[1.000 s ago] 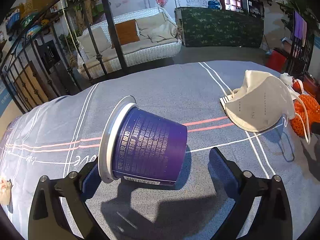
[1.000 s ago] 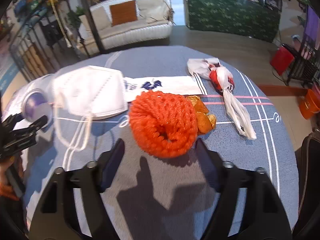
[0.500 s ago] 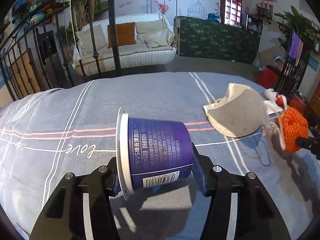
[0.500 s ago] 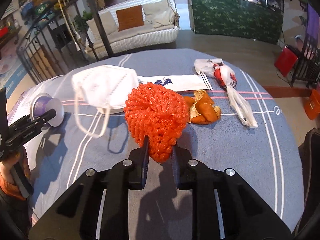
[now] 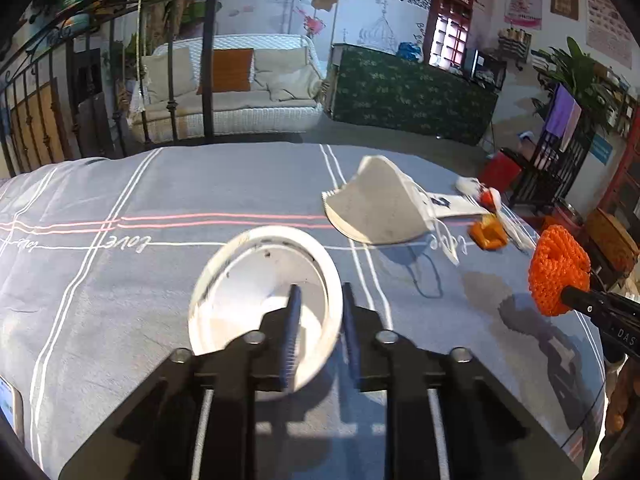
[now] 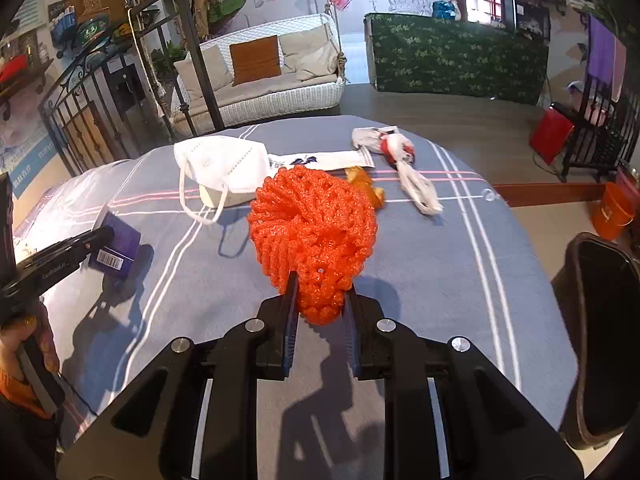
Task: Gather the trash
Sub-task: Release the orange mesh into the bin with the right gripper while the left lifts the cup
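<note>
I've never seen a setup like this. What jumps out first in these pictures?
The bright orange foam net grabs the eye: the right claw pinches it above the grey striped tablecloth. On the left, the left claw grips the wall of a purple cup, its white inside facing the camera. Behind lies a white face mask.

Bright daylight, hard shadows, fisheye warping
</note>
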Demonstrator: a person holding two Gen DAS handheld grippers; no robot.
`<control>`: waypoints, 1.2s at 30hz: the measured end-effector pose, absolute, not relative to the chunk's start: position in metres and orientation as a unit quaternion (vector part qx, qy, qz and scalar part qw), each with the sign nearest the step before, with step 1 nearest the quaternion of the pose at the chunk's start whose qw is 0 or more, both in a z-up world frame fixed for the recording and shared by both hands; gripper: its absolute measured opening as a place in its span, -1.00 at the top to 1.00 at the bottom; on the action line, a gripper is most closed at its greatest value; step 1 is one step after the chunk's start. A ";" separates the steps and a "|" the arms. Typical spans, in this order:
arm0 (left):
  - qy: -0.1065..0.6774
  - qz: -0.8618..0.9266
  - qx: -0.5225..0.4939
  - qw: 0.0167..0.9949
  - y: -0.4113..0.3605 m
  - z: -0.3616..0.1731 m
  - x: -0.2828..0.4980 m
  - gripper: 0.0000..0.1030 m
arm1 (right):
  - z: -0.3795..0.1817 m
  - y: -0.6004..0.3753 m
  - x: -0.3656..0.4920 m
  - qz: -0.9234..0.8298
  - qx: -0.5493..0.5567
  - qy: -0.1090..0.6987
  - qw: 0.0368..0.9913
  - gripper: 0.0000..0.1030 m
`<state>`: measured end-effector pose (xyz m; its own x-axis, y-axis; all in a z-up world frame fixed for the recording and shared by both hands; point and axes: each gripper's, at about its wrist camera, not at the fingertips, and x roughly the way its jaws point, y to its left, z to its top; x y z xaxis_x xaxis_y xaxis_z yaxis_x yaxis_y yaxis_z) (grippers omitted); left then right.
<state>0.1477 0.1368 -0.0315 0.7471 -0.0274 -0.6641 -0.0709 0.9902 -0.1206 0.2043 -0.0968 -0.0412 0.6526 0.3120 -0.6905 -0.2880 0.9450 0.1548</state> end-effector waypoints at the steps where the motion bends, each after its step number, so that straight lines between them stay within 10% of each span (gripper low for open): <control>1: 0.355 0.009 -0.072 0.932 0.132 -0.032 0.144 0.72 | -0.041 -0.099 0.201 0.165 0.019 0.382 0.909 0.59; 27: 0.322 -0.158 -0.021 0.933 -0.030 0.002 0.148 0.91 | -0.035 -0.245 0.150 0.056 0.110 0.355 0.927 0.59; 29: 0.333 -0.149 -0.003 0.931 -0.033 -0.004 0.146 0.57 | -0.035 -0.251 0.149 0.050 0.114 0.353 0.927 0.59; 31: 0.355 -0.129 0.026 0.926 -0.034 -0.015 0.145 -0.58 | -0.037 -0.255 0.151 0.050 0.121 0.354 0.926 0.59; 36: 0.402 -0.075 0.057 0.911 -0.024 -0.045 0.156 -0.59 | -0.038 -0.253 0.152 0.054 0.121 0.353 0.926 0.59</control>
<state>0.1556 -0.0244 -0.0448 0.6657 -0.0908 -0.7406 0.1828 0.9822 0.0440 0.1517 -0.2526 -0.0383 0.7452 0.1863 -0.6403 -0.0153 0.9647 0.2629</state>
